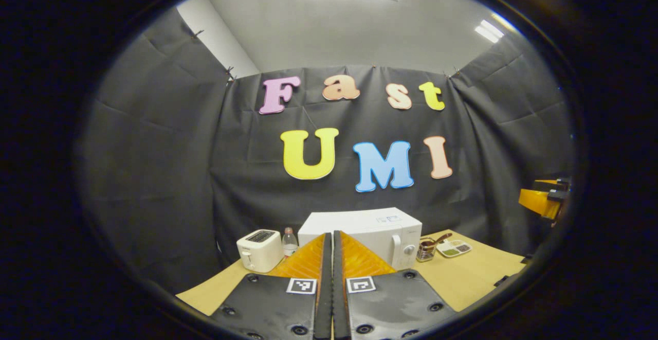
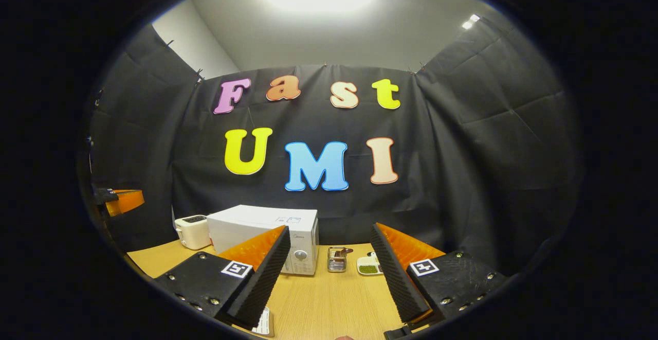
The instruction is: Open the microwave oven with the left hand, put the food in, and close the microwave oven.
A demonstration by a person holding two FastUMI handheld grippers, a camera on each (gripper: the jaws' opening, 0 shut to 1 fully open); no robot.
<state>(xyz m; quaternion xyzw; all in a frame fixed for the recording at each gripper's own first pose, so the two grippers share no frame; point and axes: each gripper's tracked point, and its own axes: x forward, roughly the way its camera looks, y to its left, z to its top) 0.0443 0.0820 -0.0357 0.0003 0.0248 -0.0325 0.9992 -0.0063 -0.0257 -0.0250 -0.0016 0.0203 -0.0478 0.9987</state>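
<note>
Microwave oven (image 1: 360, 232) sits far on worktop (image 2: 329, 299), door closed, toaster (image 1: 259, 250) at left, food dish (image 2: 369, 267) at right. Left gripper (image 1: 329, 257) aloft, fingers pressed together, empty. Right gripper (image 2: 329, 257) spread wide, empty. Door comes first: left gripper should part fingers, approach handle squarely, pull smoothly.
</note>
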